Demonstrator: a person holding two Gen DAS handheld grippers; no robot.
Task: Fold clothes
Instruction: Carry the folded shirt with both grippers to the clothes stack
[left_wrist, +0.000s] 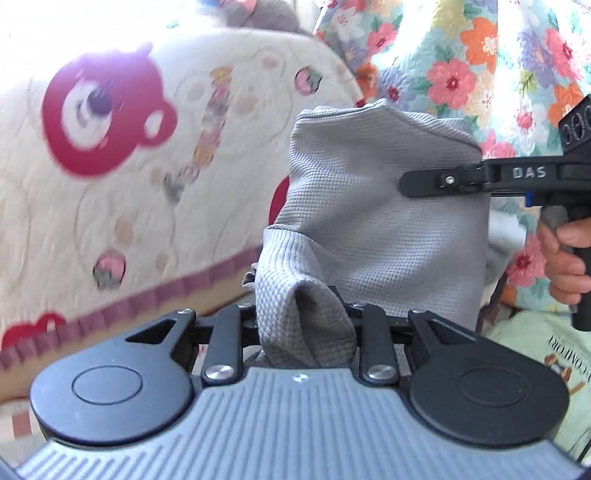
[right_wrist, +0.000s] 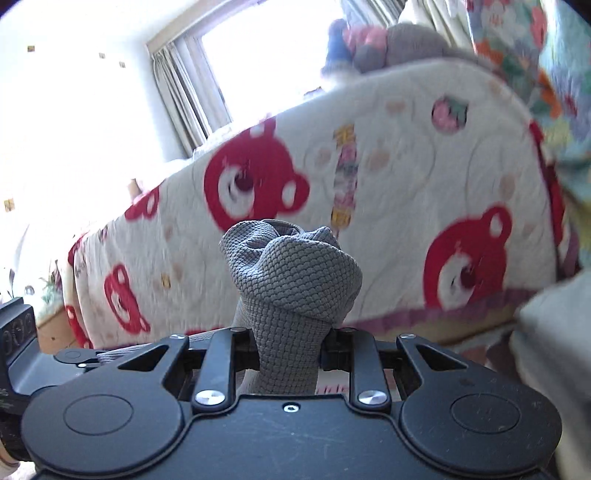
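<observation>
A grey waffle-knit garment (left_wrist: 369, 206) hangs in the air, held up between both grippers. In the left wrist view my left gripper (left_wrist: 306, 321) is shut on a bunched corner of it, and the fabric hides the fingertips. To the right in that view, my right gripper (left_wrist: 410, 181) pinches the garment's other side, with a person's hand (left_wrist: 565, 258) on its handle. In the right wrist view the right gripper (right_wrist: 288, 343) is shut on a rolled wad of the grey garment (right_wrist: 291, 273). The left gripper (right_wrist: 70, 356) shows at the far left edge there.
A cream quilt with red bear prints (left_wrist: 147, 184) covers the bed behind the garment. A floral quilt (left_wrist: 461, 74) stands at the right. A pale green printed shirt (left_wrist: 535, 365) lies low right. A bright window (right_wrist: 266, 55) and plush toys (right_wrist: 388, 44) are beyond the bed.
</observation>
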